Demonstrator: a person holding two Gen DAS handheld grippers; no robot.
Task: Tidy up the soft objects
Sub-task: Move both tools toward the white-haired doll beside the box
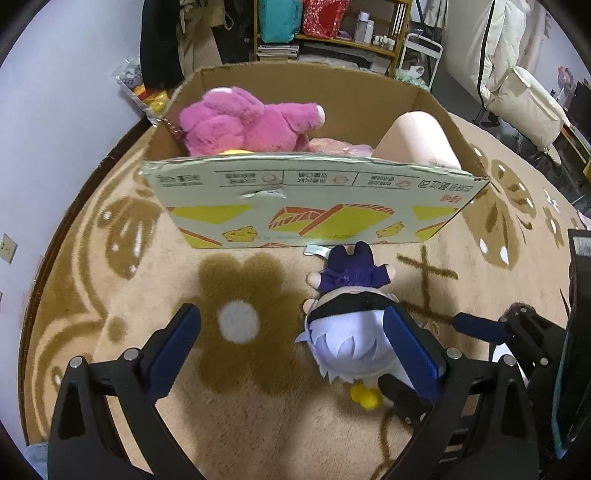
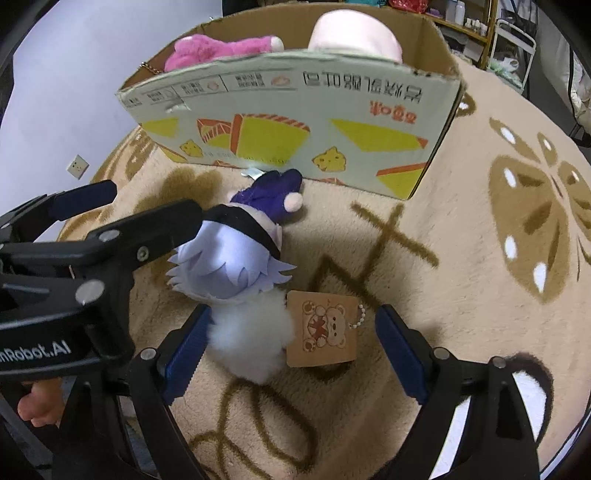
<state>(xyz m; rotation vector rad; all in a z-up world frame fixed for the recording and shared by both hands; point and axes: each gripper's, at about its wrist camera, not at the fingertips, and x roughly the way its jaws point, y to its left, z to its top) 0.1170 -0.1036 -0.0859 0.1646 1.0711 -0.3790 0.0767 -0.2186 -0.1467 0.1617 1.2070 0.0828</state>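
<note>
A small plush doll [image 1: 347,314] with pale lilac hair and a purple outfit lies on the rug before the cardboard box [image 1: 314,199]. My left gripper [image 1: 295,339] is open; its right finger touches the doll's head, the left finger stands apart. The doll also shows in the right wrist view [image 2: 236,258]. My right gripper [image 2: 291,332] is open around a white fluffy plush [image 2: 251,332] with a brown bear tag [image 2: 325,328]. The left gripper [image 2: 122,218] reaches in from the left there. A pink plush [image 1: 243,122] and a pale cushion [image 1: 417,136] lie inside the box.
The box [image 2: 295,122] stands on a beige rug [image 1: 240,406] with brown flower patterns. A white wall [image 1: 55,129] is at the left. Shelves [image 1: 332,26] and a white coat [image 1: 517,74] are behind the box.
</note>
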